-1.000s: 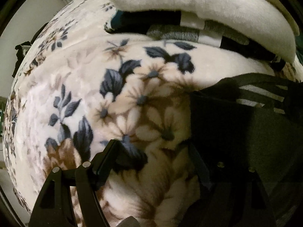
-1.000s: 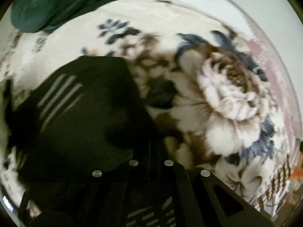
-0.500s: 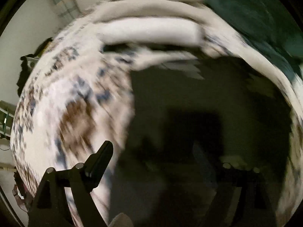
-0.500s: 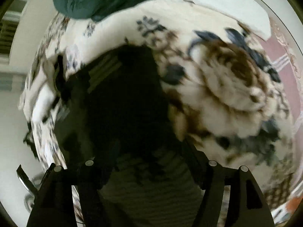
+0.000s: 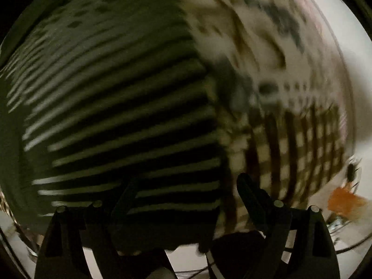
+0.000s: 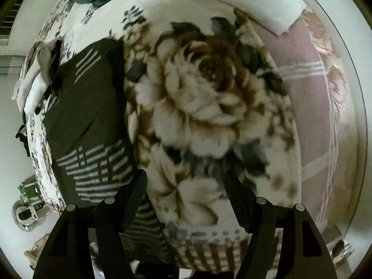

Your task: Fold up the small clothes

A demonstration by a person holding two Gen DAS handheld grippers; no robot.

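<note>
Jaws spread and empty on both my left gripper (image 5: 183,200) and right gripper (image 6: 186,190), I leave the dark striped garment (image 6: 86,107) lying flat on the floral blanket (image 6: 197,107), probably, through the blur, reaching toward its hem edge to fold.

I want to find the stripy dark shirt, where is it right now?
In the right wrist view, the dark striped garment lies on the left side of the floral blanket, beside the big brown rose print, below the pale clothes pile.
</note>
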